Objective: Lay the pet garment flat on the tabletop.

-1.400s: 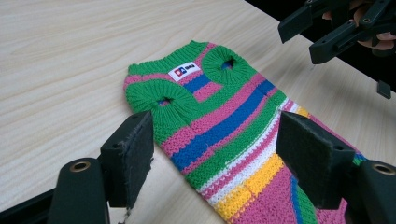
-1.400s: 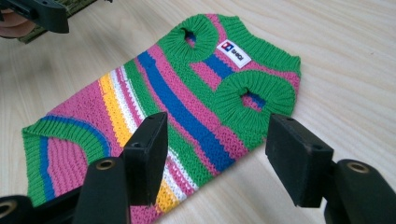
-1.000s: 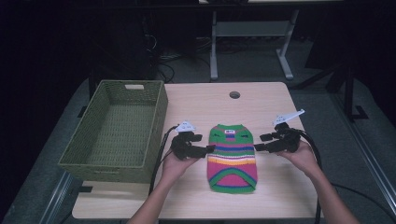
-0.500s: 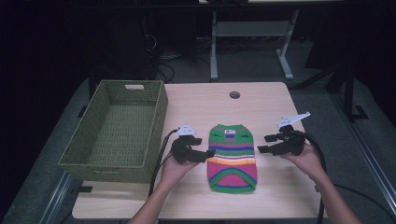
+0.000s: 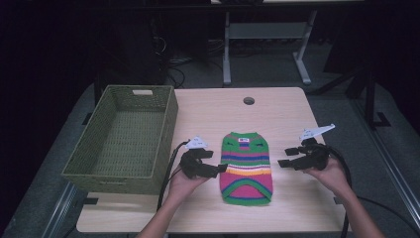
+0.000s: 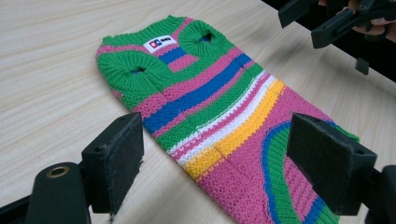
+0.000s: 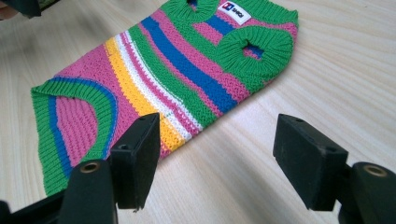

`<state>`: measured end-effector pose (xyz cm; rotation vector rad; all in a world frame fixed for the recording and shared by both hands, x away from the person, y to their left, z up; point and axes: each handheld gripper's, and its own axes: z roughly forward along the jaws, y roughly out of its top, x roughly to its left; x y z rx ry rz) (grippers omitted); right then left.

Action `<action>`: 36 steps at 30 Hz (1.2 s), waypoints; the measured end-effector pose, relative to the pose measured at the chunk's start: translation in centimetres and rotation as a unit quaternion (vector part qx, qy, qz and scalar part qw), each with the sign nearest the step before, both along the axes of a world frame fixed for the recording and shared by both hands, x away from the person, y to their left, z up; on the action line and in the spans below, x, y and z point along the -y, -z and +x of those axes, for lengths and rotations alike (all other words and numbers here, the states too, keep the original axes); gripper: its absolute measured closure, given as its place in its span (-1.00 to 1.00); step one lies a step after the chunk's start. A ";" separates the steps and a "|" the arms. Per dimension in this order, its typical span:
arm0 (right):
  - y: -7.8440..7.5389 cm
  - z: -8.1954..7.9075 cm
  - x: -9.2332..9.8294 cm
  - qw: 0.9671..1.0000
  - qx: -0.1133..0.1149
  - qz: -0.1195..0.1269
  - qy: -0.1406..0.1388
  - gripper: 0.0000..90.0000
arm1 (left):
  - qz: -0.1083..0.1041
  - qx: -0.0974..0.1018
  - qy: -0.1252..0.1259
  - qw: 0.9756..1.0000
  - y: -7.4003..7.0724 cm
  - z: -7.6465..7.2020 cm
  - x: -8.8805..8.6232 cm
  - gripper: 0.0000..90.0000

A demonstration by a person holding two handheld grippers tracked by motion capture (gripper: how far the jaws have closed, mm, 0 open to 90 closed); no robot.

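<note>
A small knitted sweater (image 5: 246,168) with green, pink, blue, yellow and white stripes lies flat on the wooden table (image 5: 282,114), neck end away from me. My left gripper (image 5: 221,168) sits at its left edge, jaws wide and just opened further. In the left gripper view the sweater (image 6: 224,107) lies ahead of the left gripper (image 6: 222,163), and neither pad presses on it. My right gripper (image 5: 283,158) hovers to the right of the sweater with a gap between them. Its jaws have just been opening too. In the right gripper view bare table shows between the jaws of the right gripper (image 7: 219,158), with the sweater (image 7: 163,70) beyond.
A green woven basket (image 5: 124,139) stands empty at the table's left side, close to my left hand. A round cable hole (image 5: 248,100) sits near the far edge. Black cables trail from both grippers toward the front edge.
Both grippers were at the sweater's side edges a second ago. The right one has drawn back to the right, off the sweater. The left one has barely moved.
</note>
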<state>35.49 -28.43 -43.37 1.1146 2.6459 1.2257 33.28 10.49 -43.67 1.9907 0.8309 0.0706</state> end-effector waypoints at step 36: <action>0.8 -3.5 1.6 1.000 0.018 -0.012 0.008 -0.38 | 0.020 0.003 0.018 1.000 0.7 -2.8 -0.6 -0.59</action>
